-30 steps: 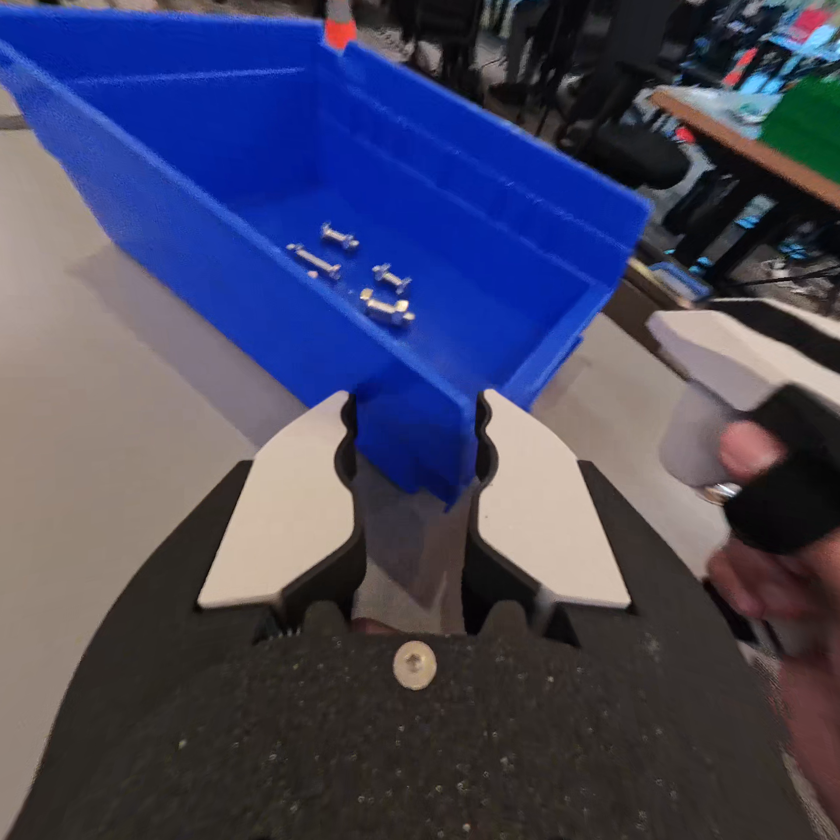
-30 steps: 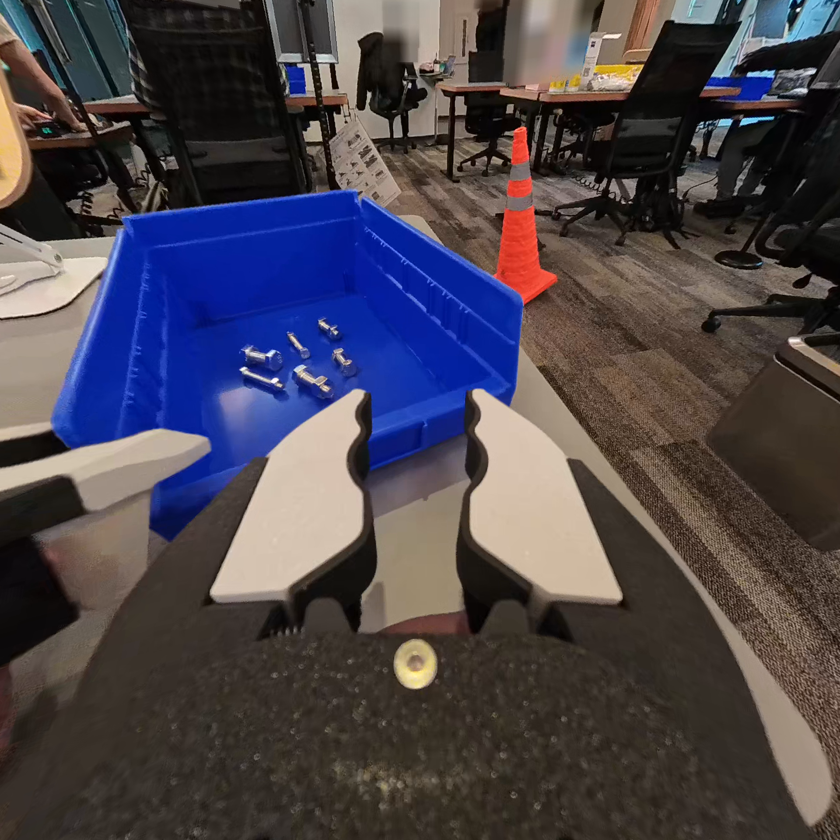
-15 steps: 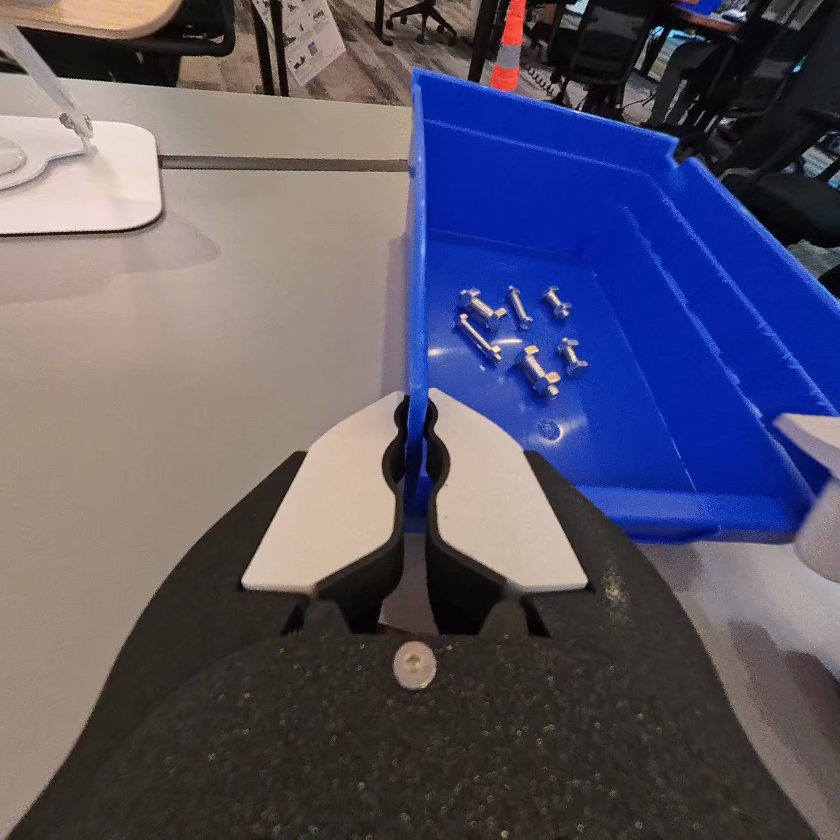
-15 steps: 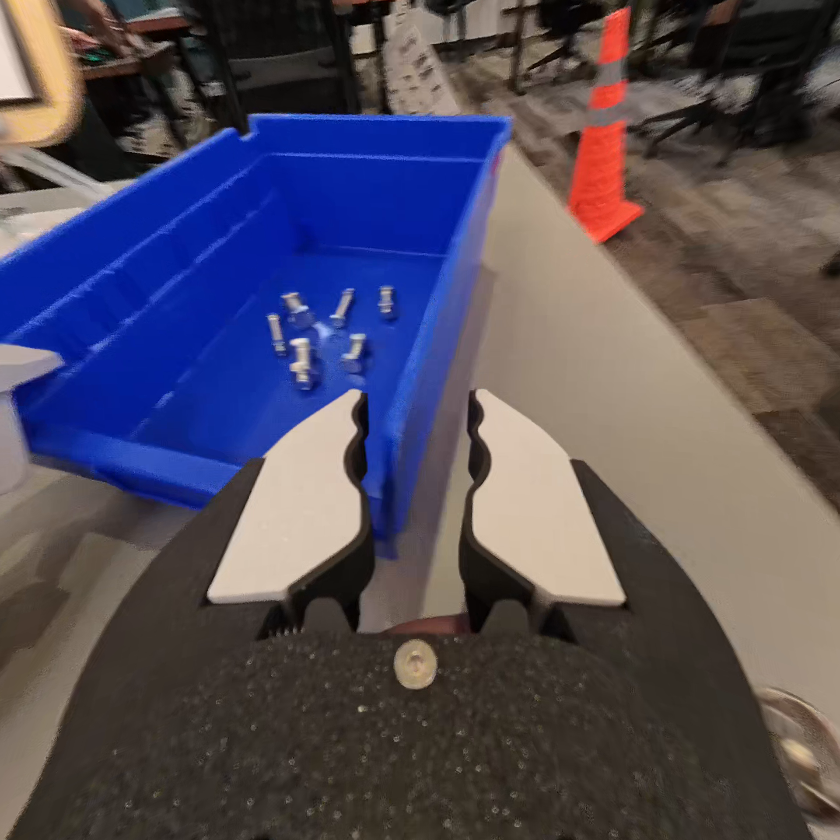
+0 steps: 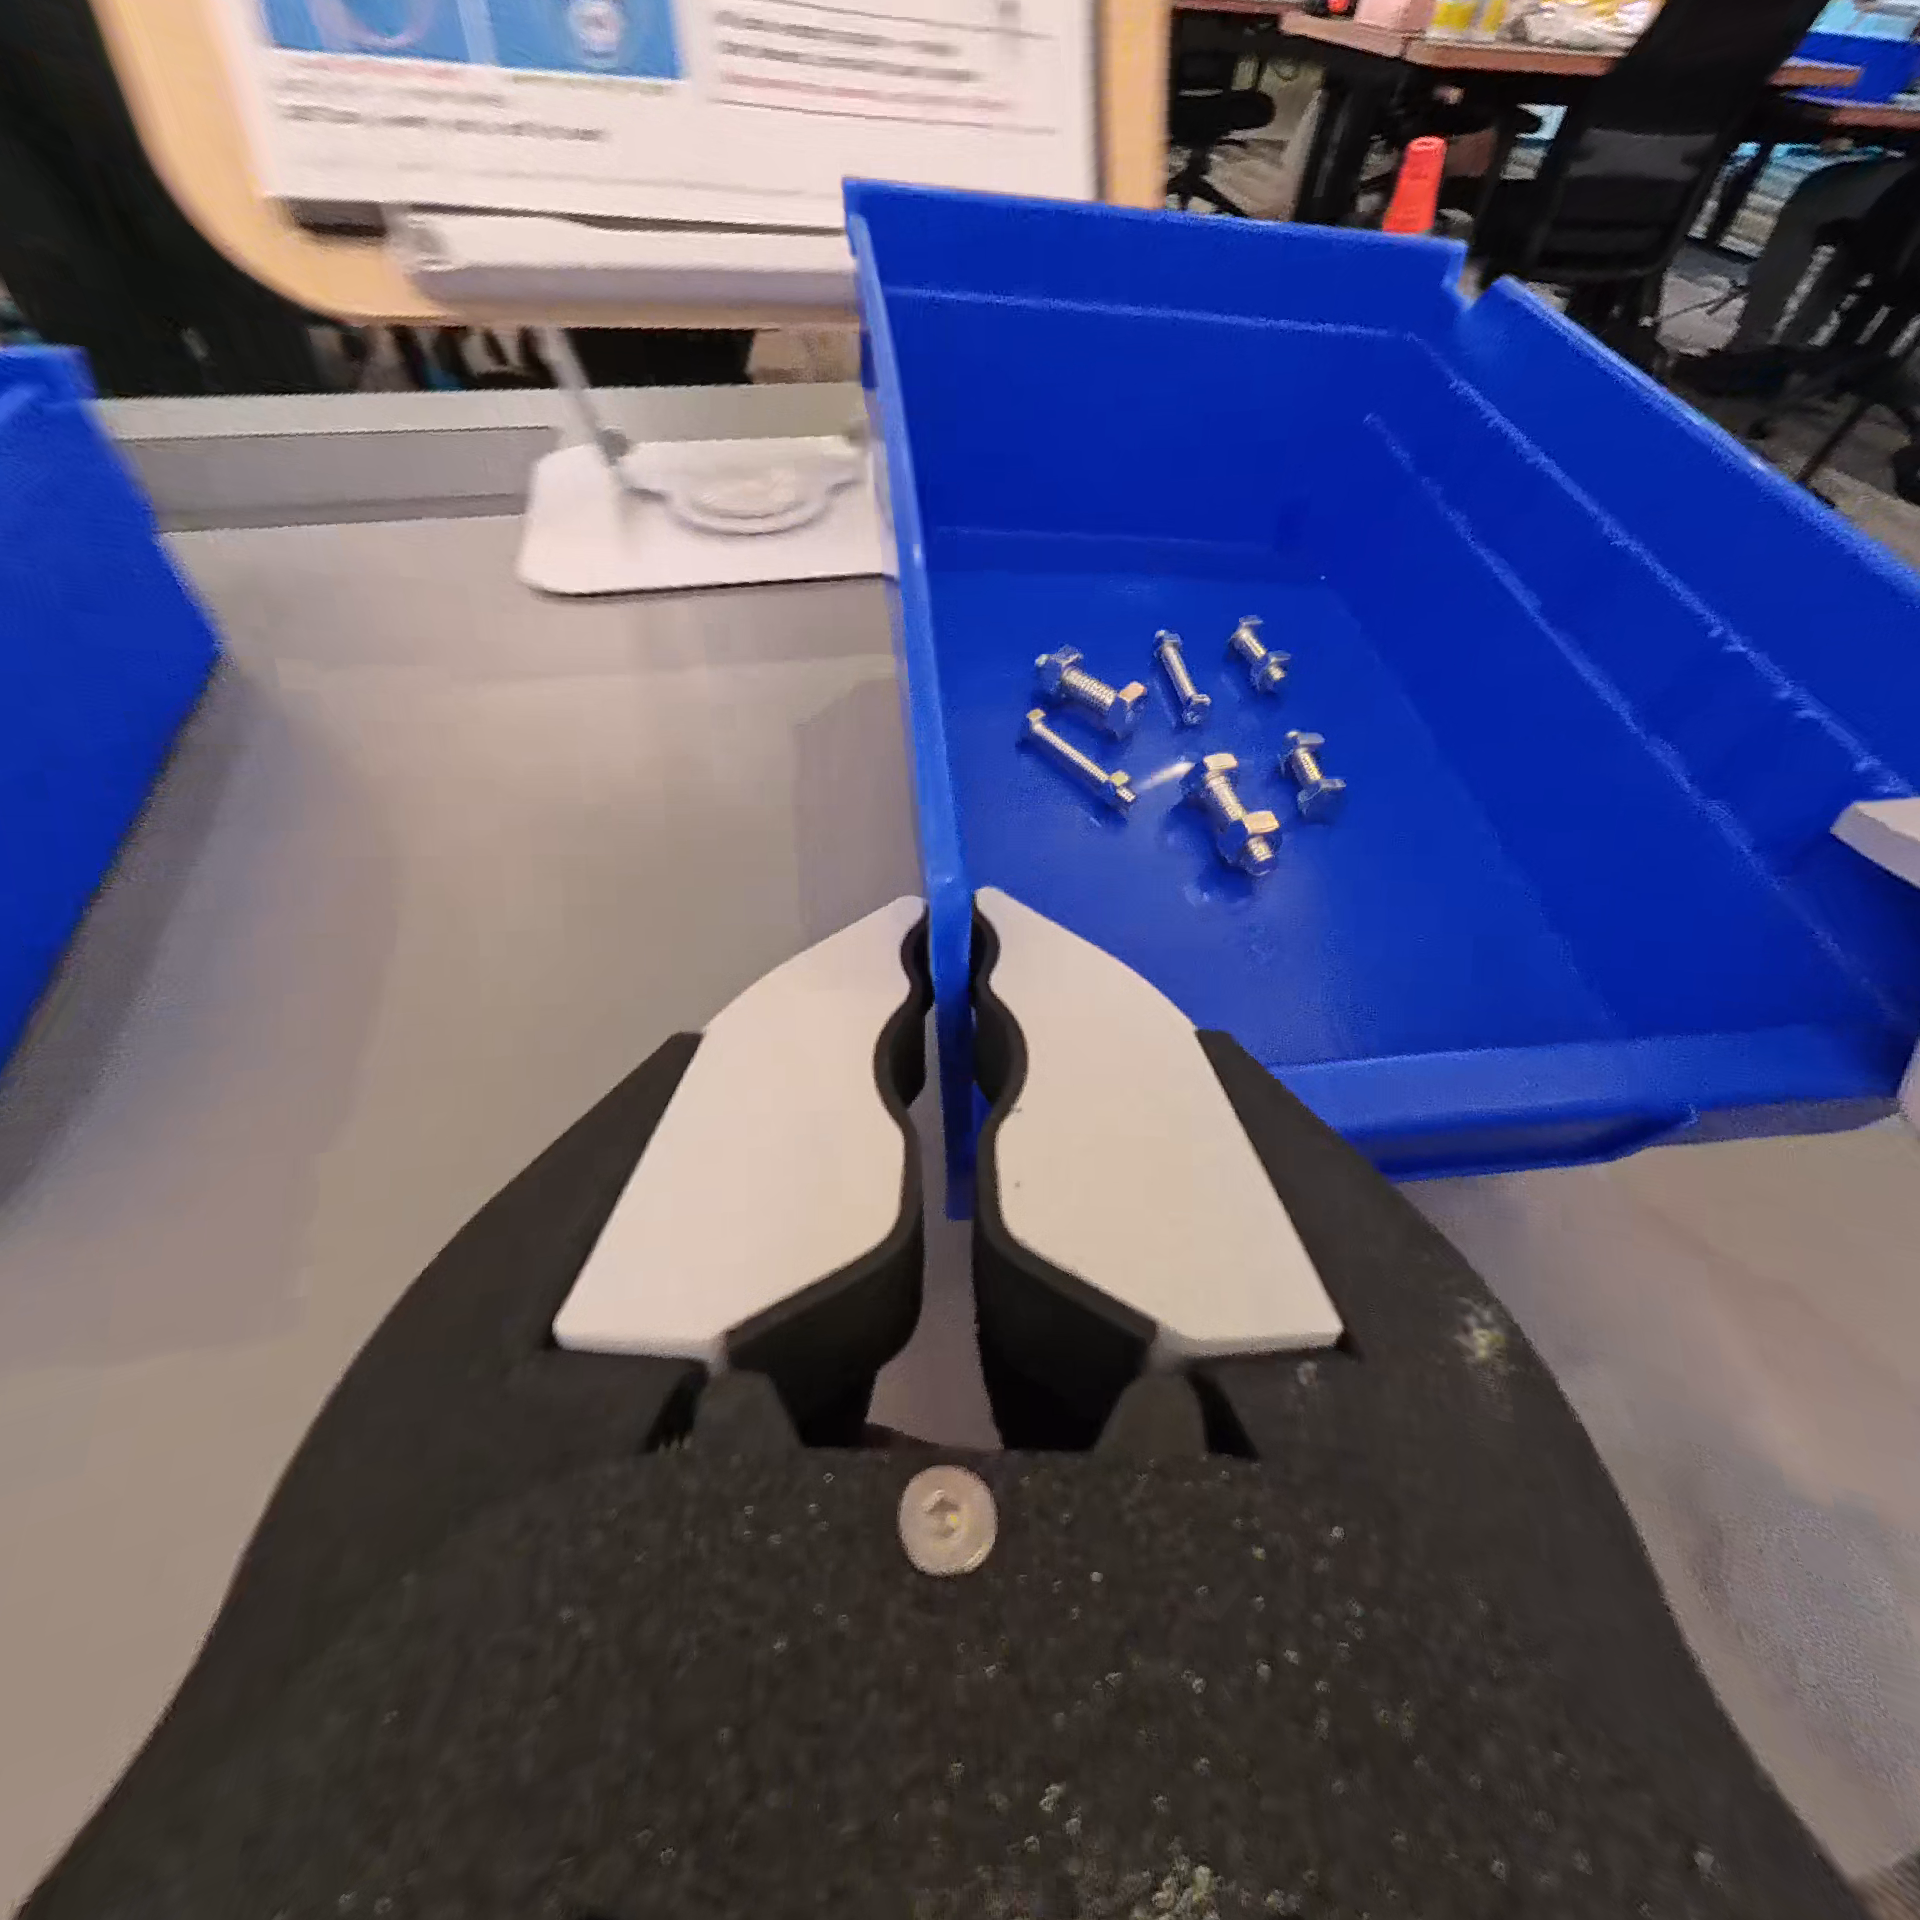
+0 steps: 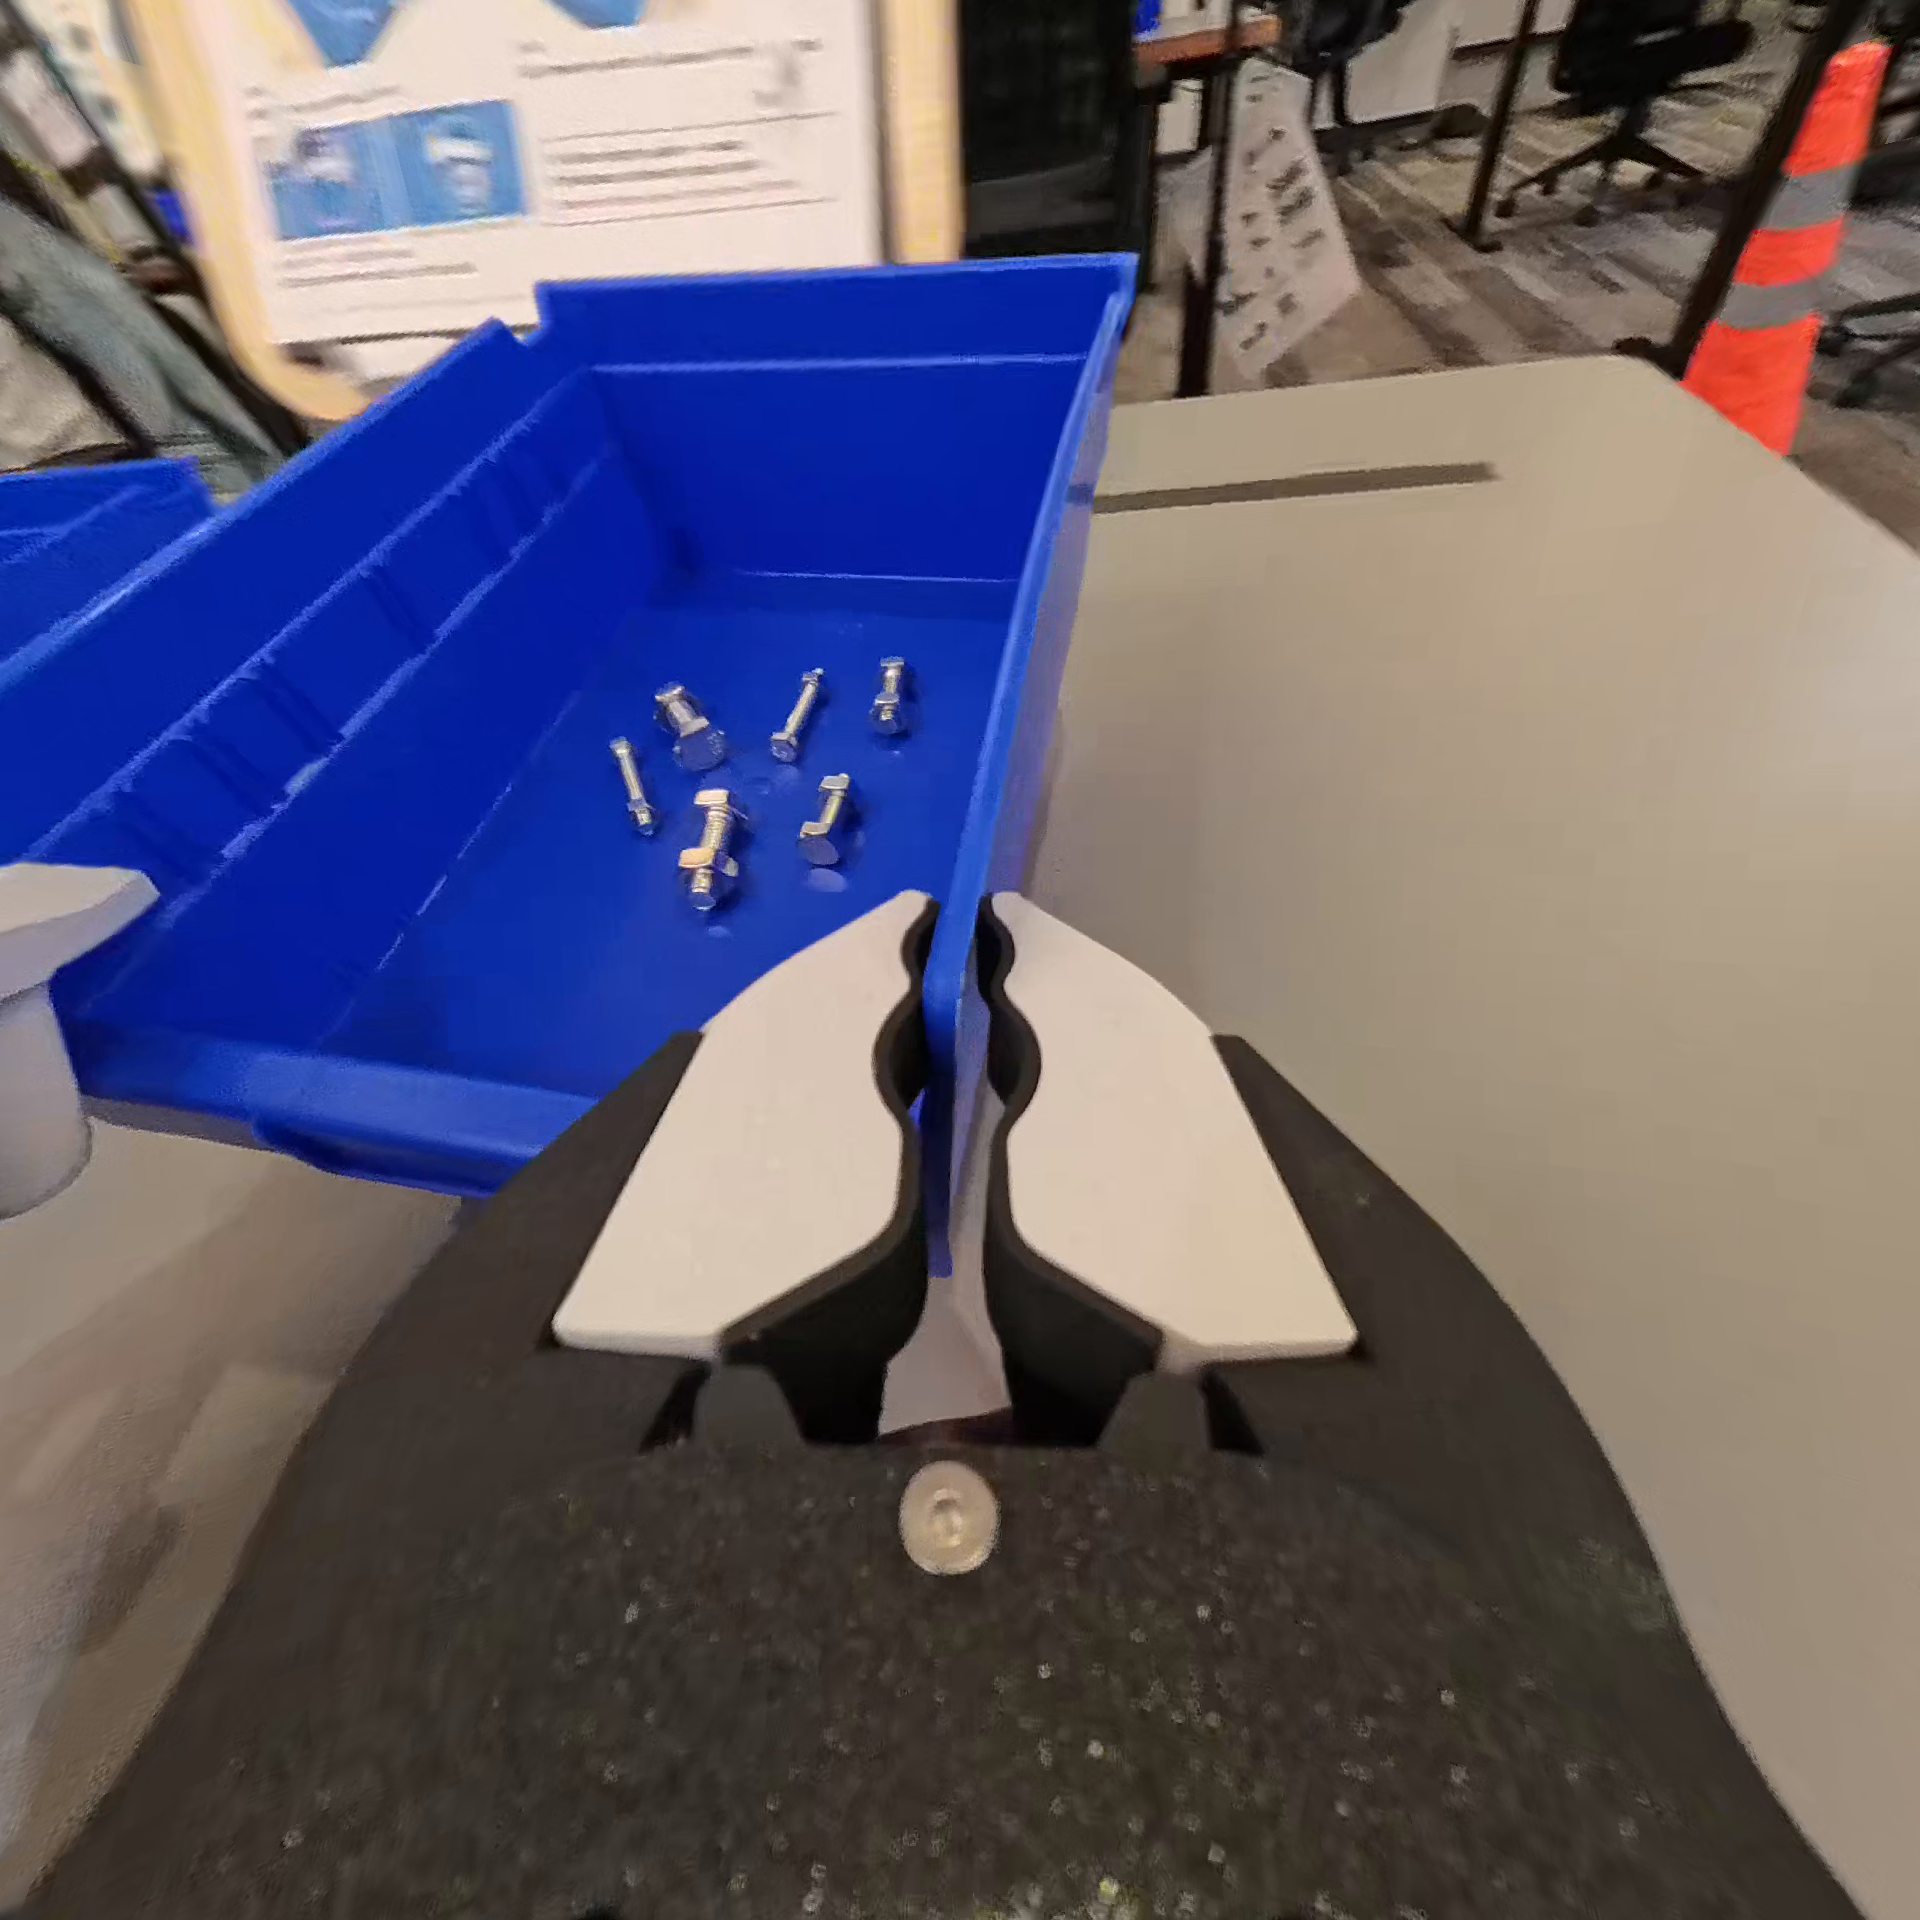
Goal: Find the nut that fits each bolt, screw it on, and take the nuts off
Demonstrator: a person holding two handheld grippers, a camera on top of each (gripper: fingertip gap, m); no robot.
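Note:
A blue bin (image 5: 1143,395) stands on the grey table and holds several silver bolts with nuts on them (image 5: 1089,691). My left gripper (image 5: 951,914) is shut on the bin's left side wall near its front corner, both pads pressed on the rim. My right gripper (image 6: 961,909) is shut on the bin's right side wall (image 6: 1049,582) in the same way. The bolts (image 6: 710,847) lie loose on the bin floor, apart from both grippers. The tip of each gripper shows at the edge of the other's view: the right one (image 5: 1881,836) and the left one (image 6: 52,935).
A second blue bin (image 5: 83,644) stands to the left. A white stand base (image 5: 707,520) and a poster board (image 5: 665,94) are behind the bin. The grey table (image 6: 1455,831) runs on to the right. An orange cone (image 6: 1787,260) stands on the floor beyond. The gap from one gripper's tips to the other's is roughly 20 centimetres.
Both grippers were open a second ago. The left one then shut on the bin's left wall. In the last half second the right one shut on the right wall.

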